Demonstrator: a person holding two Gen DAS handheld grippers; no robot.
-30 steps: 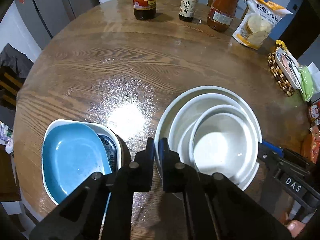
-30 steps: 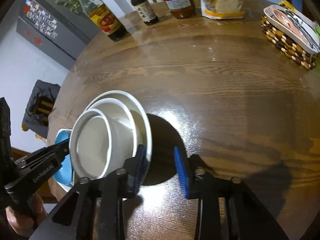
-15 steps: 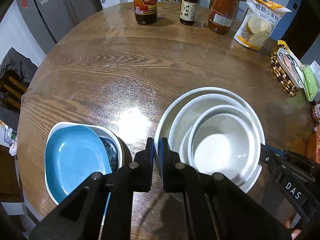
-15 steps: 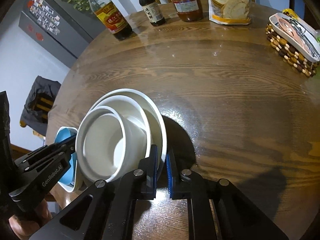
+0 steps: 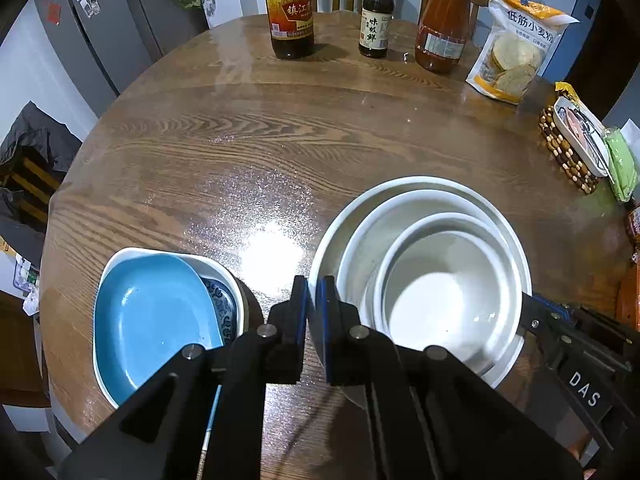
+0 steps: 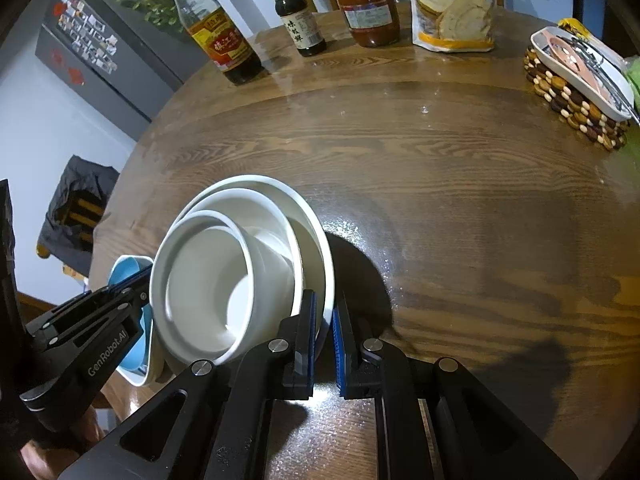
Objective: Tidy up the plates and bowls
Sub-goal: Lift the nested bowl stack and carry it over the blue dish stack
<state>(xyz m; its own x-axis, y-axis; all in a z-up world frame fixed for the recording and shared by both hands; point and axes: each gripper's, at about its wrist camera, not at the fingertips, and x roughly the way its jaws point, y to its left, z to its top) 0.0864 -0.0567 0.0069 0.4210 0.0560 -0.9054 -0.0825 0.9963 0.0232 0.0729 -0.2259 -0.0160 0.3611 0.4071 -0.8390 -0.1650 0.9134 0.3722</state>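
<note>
Right claw (image 6: 325,344) clamped on the near rim of the white bowl stack (image 6: 240,276); left claw (image 5: 311,320) pinches the opposite rim. The stack lies between the claws, three bowls nested. Blue plate stack (image 5: 152,316) just left on the bench (image 5: 320,132).

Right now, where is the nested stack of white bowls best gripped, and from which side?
By the outermost bowl rim, on two opposite sides near the table edge. Its thin rim overhangs, so the left gripper and right gripper pinch it there.
</note>
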